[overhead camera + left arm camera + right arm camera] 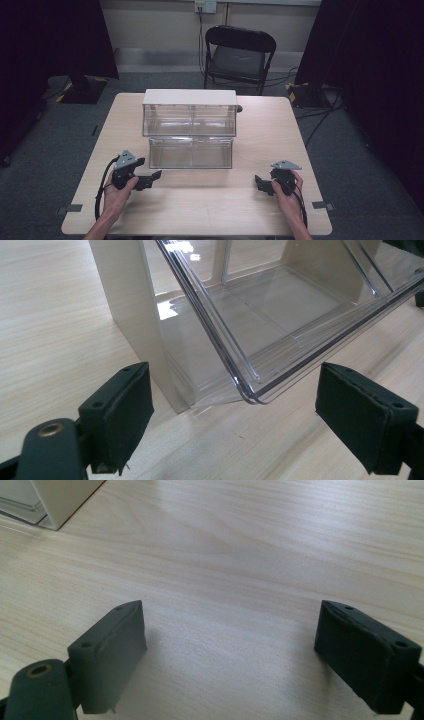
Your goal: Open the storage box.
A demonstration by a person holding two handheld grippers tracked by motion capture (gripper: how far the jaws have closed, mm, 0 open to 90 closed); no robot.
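From above, a cream-framed drawer cabinet (189,96) stands on the wooden tabletop (210,200), nearer its far edge and about midway between the side edges. Its lower clear plastic drawer (191,152) is pulled out toward the person, while the upper clear drawer (189,120) sits in the frame. The left gripper (150,179) rests near the left edge, just off the pulled-out drawer's front left corner, held by the person's left hand (117,192). The right gripper (261,184) lies toward the right edge, in the right hand (286,192), well apart from the drawer. Both point inward across the table.

Along the left gripper, the two black pads (122,410) stand apart with nothing between them; they touch nothing. The corner of the clear drawer (280,315) hangs just ahead, above the table, with the cabinet's cream side wall (135,315) beside it.

Along the right gripper, the pads (112,650) are spread wide over bare wood, gripping nothing. The cabinet's bottom corner (60,500) shows at the top left, well off from the jaws.
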